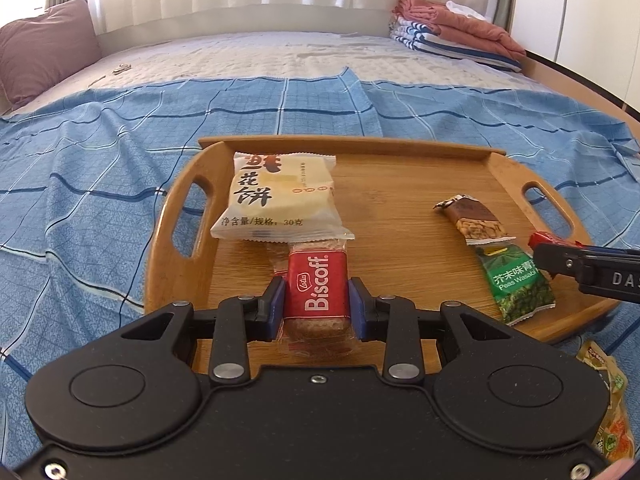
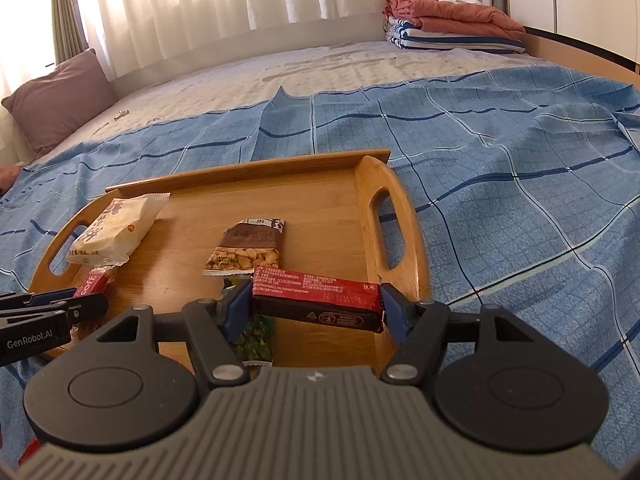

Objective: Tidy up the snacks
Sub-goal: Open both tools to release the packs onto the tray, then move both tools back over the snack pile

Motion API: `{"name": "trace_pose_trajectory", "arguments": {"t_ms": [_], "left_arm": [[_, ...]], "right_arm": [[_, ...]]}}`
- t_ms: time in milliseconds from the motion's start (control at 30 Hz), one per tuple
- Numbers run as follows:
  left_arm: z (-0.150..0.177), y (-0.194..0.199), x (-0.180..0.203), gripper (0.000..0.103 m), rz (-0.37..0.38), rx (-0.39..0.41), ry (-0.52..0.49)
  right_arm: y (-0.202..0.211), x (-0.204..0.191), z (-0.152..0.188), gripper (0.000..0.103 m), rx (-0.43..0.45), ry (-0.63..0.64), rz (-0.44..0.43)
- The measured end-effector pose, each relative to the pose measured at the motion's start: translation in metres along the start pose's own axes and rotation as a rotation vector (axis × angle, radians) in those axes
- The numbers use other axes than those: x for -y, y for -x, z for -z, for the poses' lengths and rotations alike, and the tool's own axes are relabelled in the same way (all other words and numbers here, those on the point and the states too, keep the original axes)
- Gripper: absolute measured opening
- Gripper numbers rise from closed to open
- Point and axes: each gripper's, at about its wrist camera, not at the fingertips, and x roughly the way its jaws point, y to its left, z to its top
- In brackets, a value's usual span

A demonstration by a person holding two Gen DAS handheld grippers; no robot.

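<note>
A wooden tray [image 1: 400,216] [image 2: 320,216] lies on the blue checked bedspread. My left gripper [image 1: 316,304] is shut on a red Biscoff biscuit pack [image 1: 318,288] over the tray's near left part; the pack also shows in the right wrist view [image 2: 93,284]. My right gripper [image 2: 318,306] is shut on a red and black snack bar [image 2: 320,298], held crosswise over the tray's near right. On the tray lie a white pastry packet [image 1: 280,196] [image 2: 116,234], a brown peanut packet [image 1: 472,218] [image 2: 250,248] and a green wasabi peas packet [image 1: 516,280] [image 2: 256,336].
An orange-green snack bag [image 1: 608,400] lies on the bedspread near the tray's right corner. A mauve pillow [image 1: 44,48] is at the far left and folded blankets [image 1: 452,32] at the far right. The bedspread [image 2: 520,200] spreads around the tray.
</note>
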Motion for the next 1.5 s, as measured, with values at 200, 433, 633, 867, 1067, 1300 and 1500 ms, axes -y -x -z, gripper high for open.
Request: {"name": "trace_pose_trajectory", "arguments": {"t_ms": [200, 433, 633, 867, 1067, 1300, 1500], "left_arm": [[0.001, 0.002, -0.008, 0.033, -0.004, -0.007, 0.018], [0.002, 0.008, -0.007, 0.045, -0.002, 0.0, 0.001], [0.002, 0.02, -0.003, 0.064, 0.012, 0.026, -0.013], [0.002, 0.041, -0.007, 0.08, 0.039, 0.047, -0.013], [0.011, 0.068, -0.016, 0.084, 0.068, 0.069, -0.01], [0.034, 0.108, -0.026, 0.087, 0.087, 0.114, -0.011], [0.059, 0.133, -0.031, 0.088, 0.096, 0.121, 0.001]], "right_arm": [[0.005, 0.004, 0.005, 0.072, -0.01, 0.011, -0.007], [0.008, -0.001, 0.012, 0.072, -0.028, 0.061, -0.036], [0.005, -0.019, 0.019, 0.071, -0.038, 0.115, -0.058], [0.013, -0.023, 0.021, 0.085, -0.03, 0.109, -0.079], [0.029, -0.02, 0.024, 0.09, -0.015, 0.099, -0.082], [0.057, -0.019, 0.036, 0.092, 0.003, 0.119, -0.081], [0.083, -0.02, 0.055, 0.095, 0.02, 0.132, -0.077]]}}
